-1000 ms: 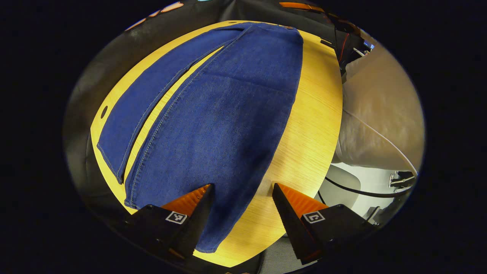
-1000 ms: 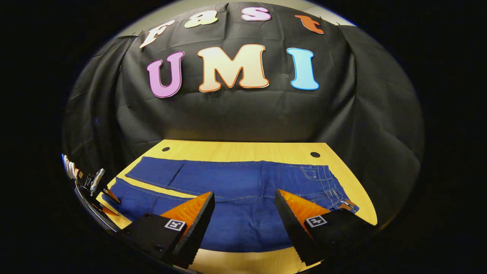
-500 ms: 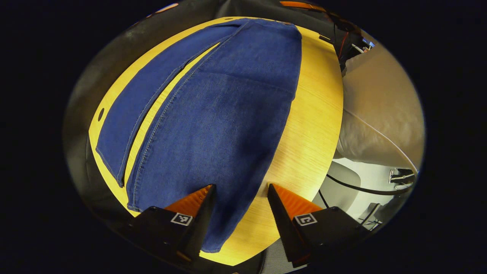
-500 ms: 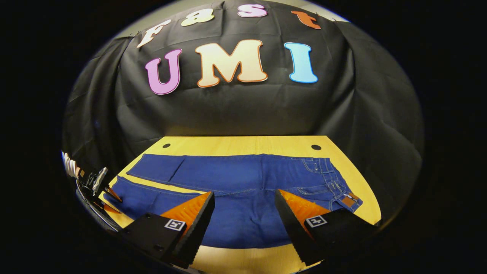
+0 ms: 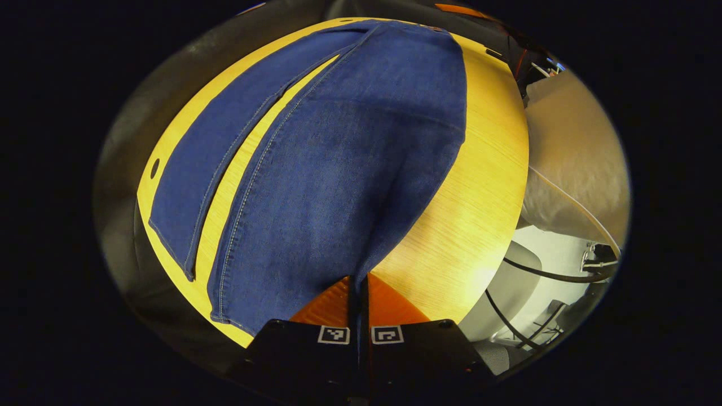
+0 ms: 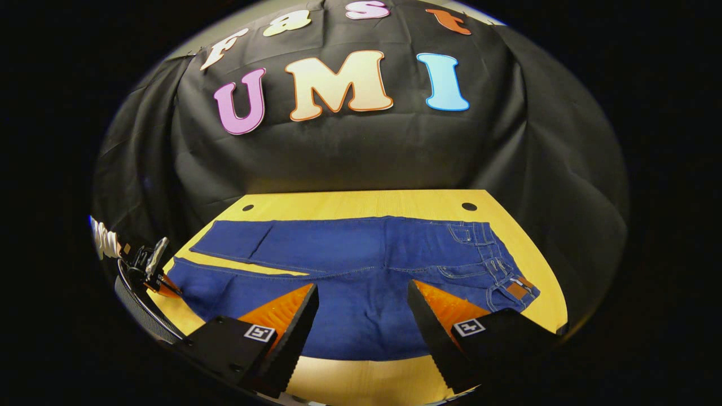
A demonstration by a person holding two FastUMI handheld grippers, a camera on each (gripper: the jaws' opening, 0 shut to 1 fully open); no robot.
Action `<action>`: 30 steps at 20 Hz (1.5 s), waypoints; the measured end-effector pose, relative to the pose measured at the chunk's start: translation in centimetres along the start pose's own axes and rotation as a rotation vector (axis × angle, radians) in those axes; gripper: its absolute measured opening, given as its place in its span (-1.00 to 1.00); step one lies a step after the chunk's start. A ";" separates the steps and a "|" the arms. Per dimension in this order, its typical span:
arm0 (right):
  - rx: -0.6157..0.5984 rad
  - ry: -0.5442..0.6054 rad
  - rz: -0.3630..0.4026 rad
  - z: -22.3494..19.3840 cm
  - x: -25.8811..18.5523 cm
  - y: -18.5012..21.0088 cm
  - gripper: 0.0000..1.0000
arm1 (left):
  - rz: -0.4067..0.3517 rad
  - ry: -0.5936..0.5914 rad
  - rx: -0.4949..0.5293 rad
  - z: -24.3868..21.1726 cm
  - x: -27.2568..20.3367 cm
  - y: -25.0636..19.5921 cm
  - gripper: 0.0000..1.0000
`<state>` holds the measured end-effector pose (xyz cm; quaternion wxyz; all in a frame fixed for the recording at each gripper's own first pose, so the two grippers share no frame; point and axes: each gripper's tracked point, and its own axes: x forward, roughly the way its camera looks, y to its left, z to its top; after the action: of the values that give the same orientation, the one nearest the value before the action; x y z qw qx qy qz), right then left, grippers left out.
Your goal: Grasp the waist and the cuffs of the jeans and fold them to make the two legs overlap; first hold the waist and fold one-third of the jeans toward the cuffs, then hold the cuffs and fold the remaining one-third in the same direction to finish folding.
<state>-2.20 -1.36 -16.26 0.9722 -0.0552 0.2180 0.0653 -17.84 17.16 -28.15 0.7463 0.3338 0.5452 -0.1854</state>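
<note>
Blue jeans (image 6: 350, 265) lie flat on the yellow wooden table (image 6: 361, 203), legs slightly apart, with the waist and its brown patch (image 6: 516, 290) at the right. In the left gripper view the near leg (image 5: 338, 169) runs away from me. My left gripper (image 5: 358, 282) is shut on the cuff corner of that leg at the table's near edge (image 5: 479, 186). My right gripper (image 6: 361, 296) stands open above the near edge of the jeans around the seat. The left gripper (image 6: 148, 268) shows small at the far left of the right gripper view.
Two round holes (image 6: 469, 206) sit near the table's back edge, and the black cloth wall hangs just behind. Past the table's right side in the left gripper view are beige cloth (image 5: 569, 158) and dark cables (image 5: 541, 273) over a pale floor.
My left gripper has gone from open to shut, pinching the near leg's cuff. The right gripper stays open and has shifted slightly, so the jeans sit a little higher in its view.
</note>
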 end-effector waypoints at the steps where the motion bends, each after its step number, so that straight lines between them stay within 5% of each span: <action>1: -0.012 0.017 0.017 -0.8 0.2 -0.2 0.89 | 0.002 -0.002 -0.002 -0.2 0.0 0.1 -0.99; 16: -0.643 0.523 0.303 -14.7 2.4 -10.6 0.99 | 0.073 0.046 -0.074 -0.1 0.4 0.3 -1.00; 25: -0.677 0.708 0.431 -16.4 3.3 -11.4 0.90 | 0.101 0.060 -0.076 -0.1 0.5 0.3 -0.99; 30: -0.687 0.721 0.427 -16.4 3.4 -11.4 0.91 | 0.091 0.069 -0.092 -0.1 0.7 0.3 -1.00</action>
<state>-4.25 -14.43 -31.56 0.7271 -0.3431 0.5100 0.3057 -17.51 17.48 -28.74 0.7494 0.3295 0.5627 -0.1144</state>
